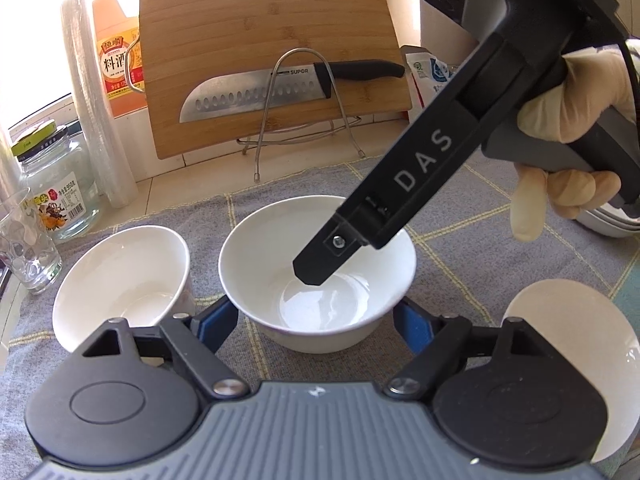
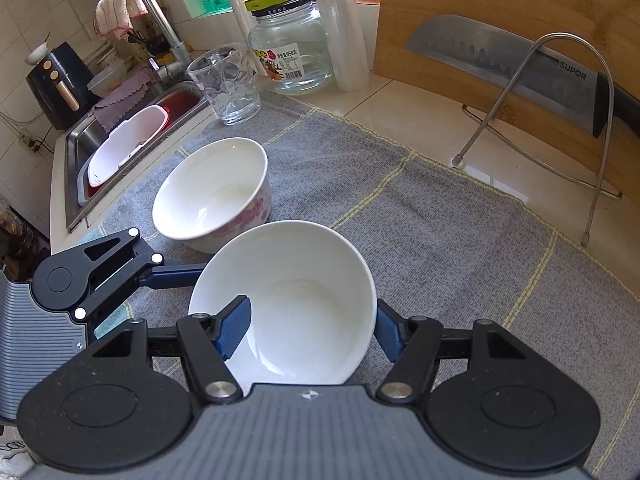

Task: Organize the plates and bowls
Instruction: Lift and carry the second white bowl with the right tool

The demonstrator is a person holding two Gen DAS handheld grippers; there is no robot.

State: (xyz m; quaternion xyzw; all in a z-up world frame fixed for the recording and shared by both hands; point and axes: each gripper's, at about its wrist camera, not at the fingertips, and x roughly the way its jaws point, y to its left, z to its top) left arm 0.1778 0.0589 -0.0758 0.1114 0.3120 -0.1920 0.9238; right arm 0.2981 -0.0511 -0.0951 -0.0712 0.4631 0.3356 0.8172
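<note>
While clamping the plain white bowl from left and right, low on its outer wall, with both blue pads of the left gripper pressed to it, holds it upright on the grey checked cloth, in the near middle. Reaches into the same bowl from the upper right with the right gripper, carried in a gloved hand. Jaws there well apart: left finger over the inside of the bowl, right finger outside, just beside the right wall, nothing pinched between. Cannot tell whether that outer finger touches the wall.

To the near right, partly hidden behind the left gripper, a white plate on the cloth. Just left of the plain bowl, close but apart from it, a second bowl, white inside, with pink flowers outside, also upright.

Farther left, at the far edge of the cloth, a clear drinking glass. Behind it, a glass jar with yellow and black lid, and beside that a roll of clear film.

At the far side, a bamboo cutting board leaning in a wire rack, with a knife across its front. Far left, a steel sink with a white and red basin inside, and a tap with a rag hung over it.
</note>
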